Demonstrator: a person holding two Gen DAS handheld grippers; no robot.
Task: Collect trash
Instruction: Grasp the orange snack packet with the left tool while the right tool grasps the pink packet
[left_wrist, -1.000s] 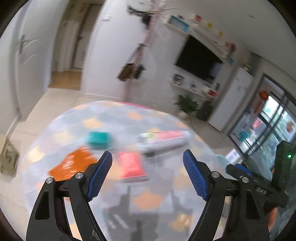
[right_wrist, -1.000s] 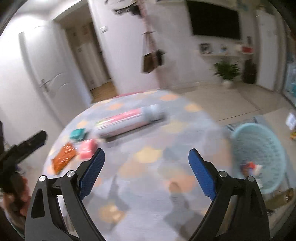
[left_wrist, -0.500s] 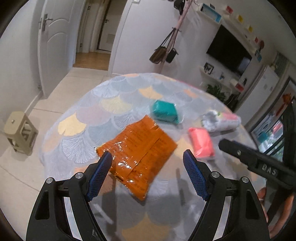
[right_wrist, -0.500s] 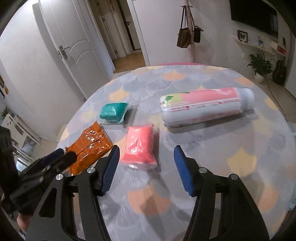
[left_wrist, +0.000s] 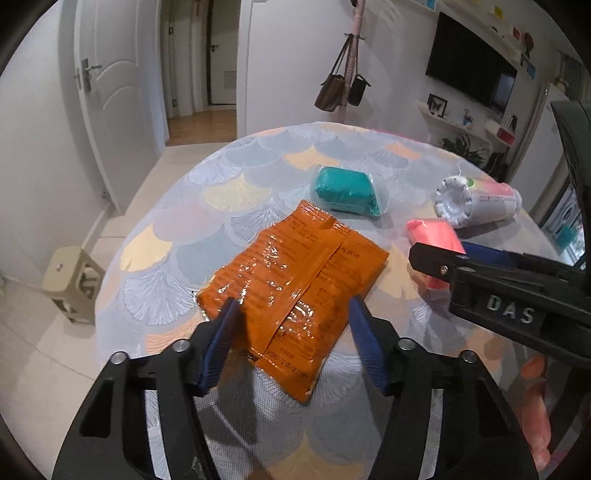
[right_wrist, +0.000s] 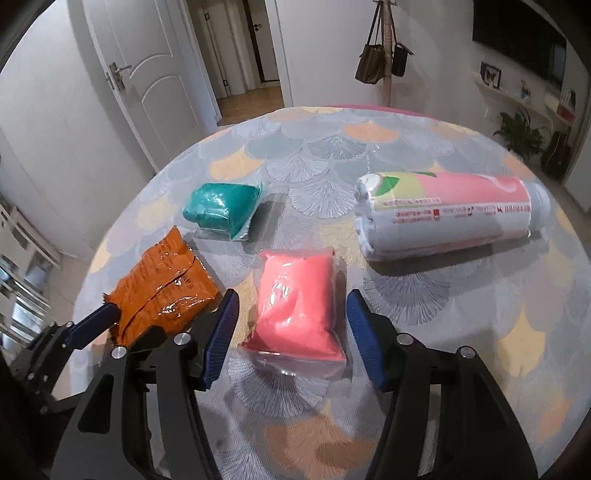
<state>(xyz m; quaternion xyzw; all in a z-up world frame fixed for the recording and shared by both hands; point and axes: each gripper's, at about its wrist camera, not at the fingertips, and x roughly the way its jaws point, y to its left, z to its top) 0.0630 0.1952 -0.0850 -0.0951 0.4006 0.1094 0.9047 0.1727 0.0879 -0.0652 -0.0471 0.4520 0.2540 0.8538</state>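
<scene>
Reaching in over a round bench (right_wrist: 369, 147) covered in a fan-patterned cloth, two hand-held grippers line up on separate pieces of trash. At far left, the left hand-held gripper (left_wrist: 291, 343) is spread wide, its blue pads either side of the near end of an orange foil packet (left_wrist: 295, 273) that lies flat by the bench's near-left edge; the pads appear just short of contact. Beyond the packet sits a teal wrapped block (right_wrist: 221, 208), untouched. Next across, the right hand-held gripper (right_wrist: 291, 336) is likewise spread, straddling the near end of a pink plastic pouch (right_wrist: 299, 302) at the middle of the bench without yet pinching it. At far right, a long pink-and-white roll (right_wrist: 447, 218) lies on its side, well apart from both tools. Judged from this, the step in hand is the approach to a double pick-up, with nothing collected so far. The next move calls for lowering each tool a little and squeezing shut on its thin, slippery wrapper before lifting.
</scene>
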